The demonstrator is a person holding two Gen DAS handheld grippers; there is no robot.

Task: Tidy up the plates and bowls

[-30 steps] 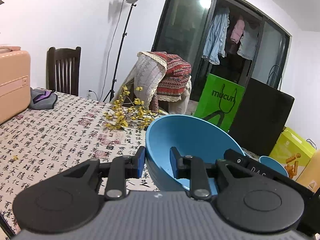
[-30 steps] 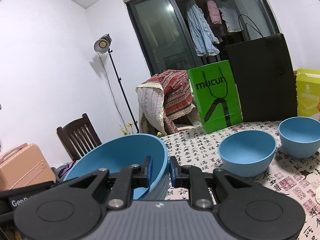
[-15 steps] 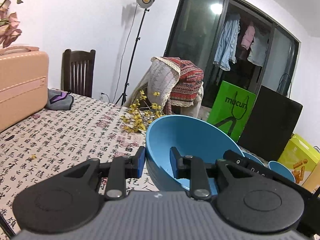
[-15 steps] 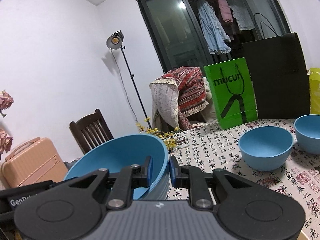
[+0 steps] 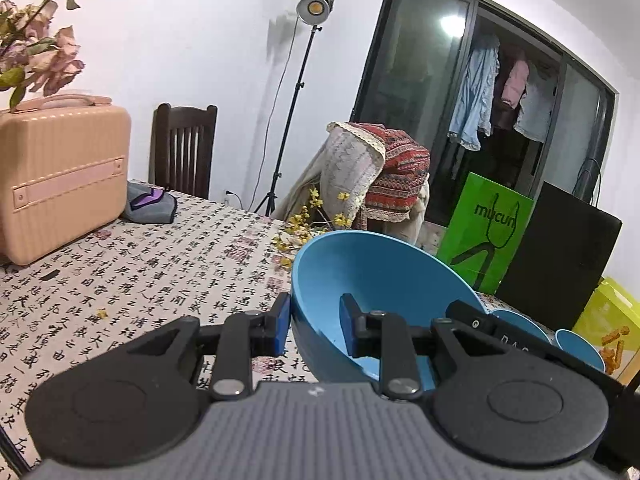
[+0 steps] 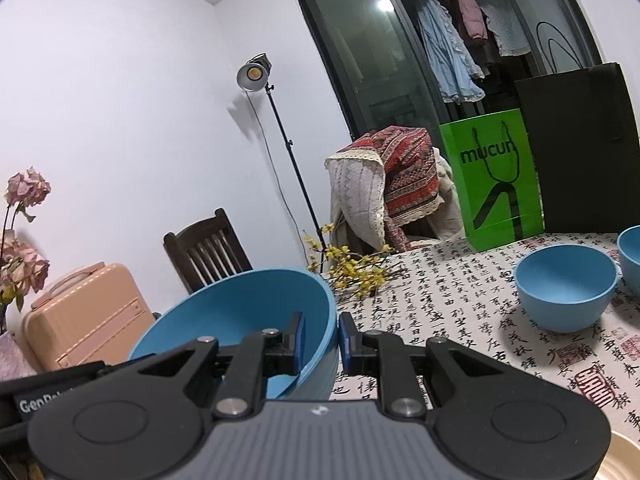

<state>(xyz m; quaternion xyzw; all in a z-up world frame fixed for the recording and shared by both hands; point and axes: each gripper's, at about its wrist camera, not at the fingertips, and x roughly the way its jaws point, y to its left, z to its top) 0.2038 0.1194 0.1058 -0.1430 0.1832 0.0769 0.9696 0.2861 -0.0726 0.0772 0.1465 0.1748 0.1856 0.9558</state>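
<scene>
Through the left wrist view, my left gripper (image 5: 313,328) fingers clamp the large blue bowl's (image 5: 372,280) rim, before the green bag (image 5: 486,232) reading "mucun". Through the right wrist view, my right gripper (image 6: 321,342) pinches the opposite rim; a black tag (image 6: 44,402) reads "GenR…", cut off.

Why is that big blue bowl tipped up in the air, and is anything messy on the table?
The big blue bowl is tilted because the left gripper and right gripper pinch opposite sides of its rim. Odd bits: loose yellow flower sprigs lie on the tablecloth, with one petal apart.
</scene>
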